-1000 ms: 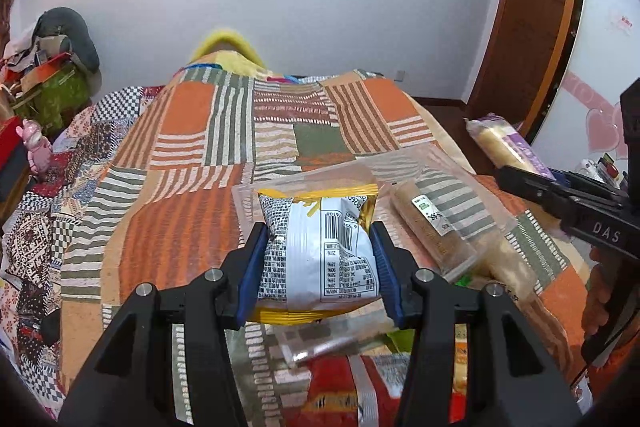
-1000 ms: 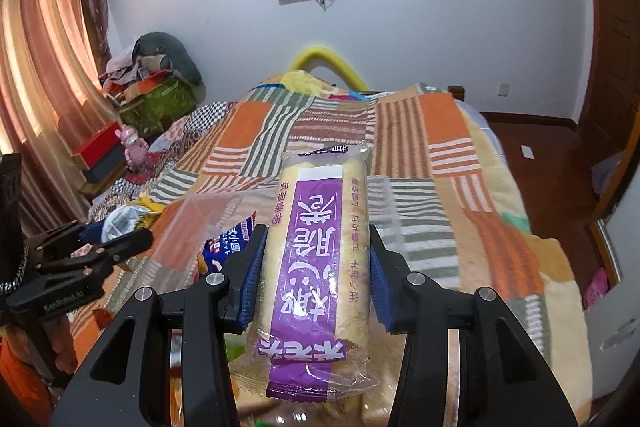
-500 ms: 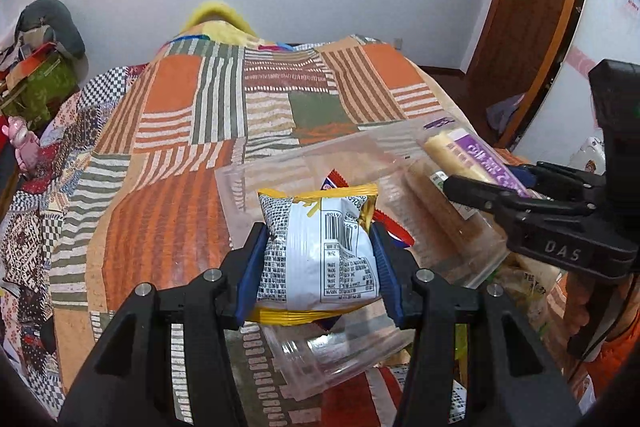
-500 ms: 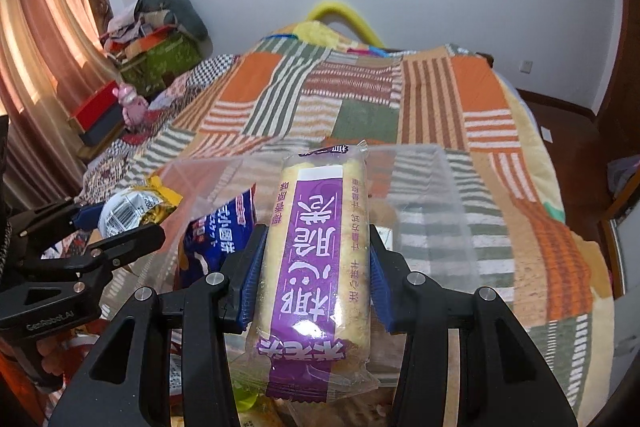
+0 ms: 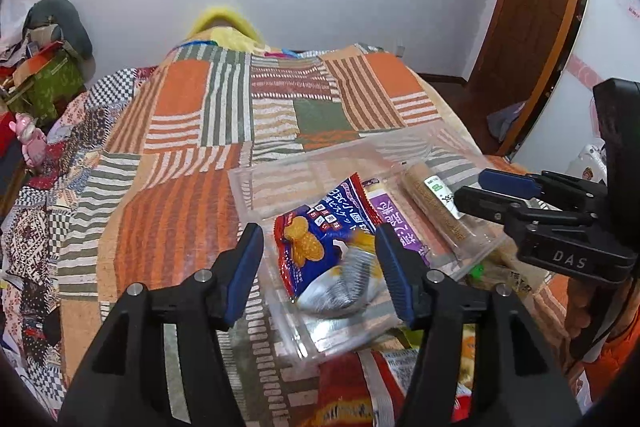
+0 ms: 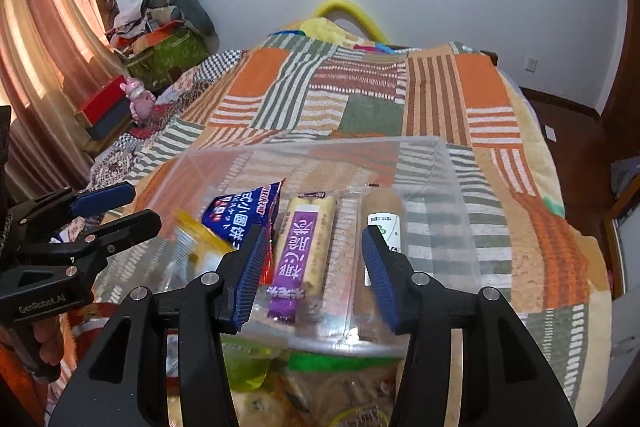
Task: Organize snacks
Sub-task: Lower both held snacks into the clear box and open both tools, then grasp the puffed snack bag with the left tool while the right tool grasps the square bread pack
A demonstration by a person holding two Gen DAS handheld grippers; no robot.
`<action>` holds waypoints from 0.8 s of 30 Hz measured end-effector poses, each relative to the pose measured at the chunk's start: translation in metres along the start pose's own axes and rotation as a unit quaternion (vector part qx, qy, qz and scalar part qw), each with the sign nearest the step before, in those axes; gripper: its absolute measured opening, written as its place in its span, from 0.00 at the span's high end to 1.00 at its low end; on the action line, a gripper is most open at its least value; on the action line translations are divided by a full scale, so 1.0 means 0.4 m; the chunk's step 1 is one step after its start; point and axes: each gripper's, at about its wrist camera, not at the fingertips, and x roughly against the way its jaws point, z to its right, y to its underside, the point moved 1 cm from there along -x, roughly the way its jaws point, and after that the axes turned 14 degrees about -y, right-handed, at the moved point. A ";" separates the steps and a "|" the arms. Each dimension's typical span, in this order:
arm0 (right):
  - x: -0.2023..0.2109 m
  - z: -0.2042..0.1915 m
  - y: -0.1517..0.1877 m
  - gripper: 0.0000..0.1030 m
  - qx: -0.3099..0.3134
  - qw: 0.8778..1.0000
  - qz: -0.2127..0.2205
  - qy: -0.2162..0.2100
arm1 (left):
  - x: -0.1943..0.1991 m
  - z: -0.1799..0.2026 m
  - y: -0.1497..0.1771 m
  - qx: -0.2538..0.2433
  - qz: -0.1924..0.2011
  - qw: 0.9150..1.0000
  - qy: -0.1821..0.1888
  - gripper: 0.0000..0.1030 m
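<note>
Left claw (image 5: 320, 259) and right claw (image 6: 314, 267) both hanging spread, gripping nothing, over clear plastic tray (image 6: 460, 187); purple-labelled wafer roll pack (image 6: 306, 251) lying inside tray.

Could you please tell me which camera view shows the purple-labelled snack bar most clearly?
The right wrist view: the purple-labelled snack bar lies nearly whole in the clear container, label readable. In the left wrist view, the blue snack bag and the left tool's finger cover most of it.
</note>
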 end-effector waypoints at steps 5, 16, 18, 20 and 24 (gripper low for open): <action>0.064 -0.023 0.014 0.55 0.015 1.000 0.017 0.008 | 0.076 -0.029 0.018 0.007 0.015 1.000 -0.004 0.38; 0.204 -0.034 0.089 0.49 0.011 0.998 0.048 0.031 | 0.212 -0.110 0.131 0.012 0.027 0.999 -0.032 0.24; 0.219 -0.032 0.104 0.47 0.008 0.998 0.051 0.034 | 0.217 -0.123 0.162 0.015 0.021 0.999 -0.036 0.22; 0.234 -0.026 0.126 0.46 0.000 0.998 0.052 0.038 | 0.216 -0.130 0.192 0.016 0.011 0.999 -0.037 0.21; 0.241 -0.012 0.168 0.45 -0.008 0.998 0.044 0.053 | 0.194 -0.122 0.246 0.013 -0.016 0.999 -0.028 0.21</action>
